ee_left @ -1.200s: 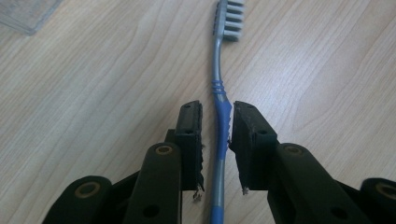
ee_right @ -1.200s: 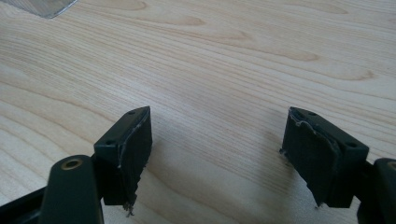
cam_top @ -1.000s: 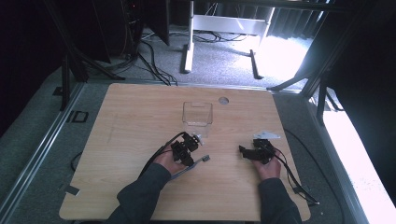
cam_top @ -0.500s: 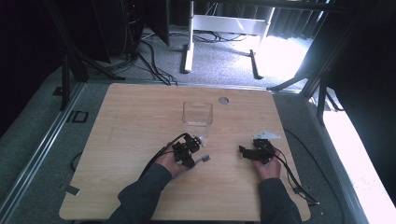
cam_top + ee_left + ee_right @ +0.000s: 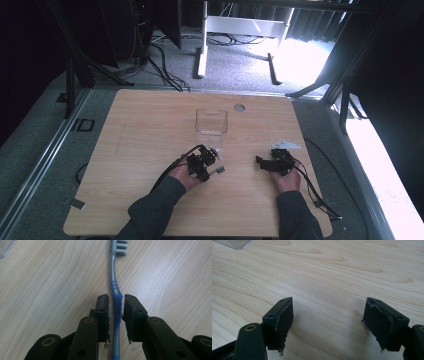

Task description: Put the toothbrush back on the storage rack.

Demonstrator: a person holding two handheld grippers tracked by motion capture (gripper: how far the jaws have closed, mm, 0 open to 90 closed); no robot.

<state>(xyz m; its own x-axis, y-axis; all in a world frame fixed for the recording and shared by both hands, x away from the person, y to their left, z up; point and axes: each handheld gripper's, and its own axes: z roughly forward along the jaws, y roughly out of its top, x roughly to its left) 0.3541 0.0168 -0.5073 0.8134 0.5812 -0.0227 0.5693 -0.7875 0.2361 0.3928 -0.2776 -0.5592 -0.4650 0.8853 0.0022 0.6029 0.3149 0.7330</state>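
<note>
From the high view, a light wooden desk point(image 5: 150, 125) fills the middle of the scene, and a person's forearms enter from its near edge. The left gripper point(image 5: 212, 167) sits a little left of the desk's centre, closer to the near edge, and a toothbrush point(image 5: 218, 170) sticks out from its tip, head pointing towards the right edge. The right gripper point(image 5: 261, 162) rests well apart from it, nearer the right edge, with its jaws turned towards the left one. A clear plastic container point(image 5: 211, 122) stands upright beyond the left gripper, towards the far edge.

In the left gripper view, the toothbrush point(image 5: 117, 302) runs lengthwise between the two black jaws of the left gripper point(image 5: 116, 305), bristled head away from the camera. The jaws are nearly together, clamped on the blue ribbed grip of the grey handle; the right pad presses against it, the left pad is at most a sliver away.

In the right gripper view, the right gripper point(image 5: 328, 312) has its jaws spread wide with nothing between them, bare wood grain beneath. A corner of the clear container point(image 5: 235, 243) shows at the upper left.
</note>
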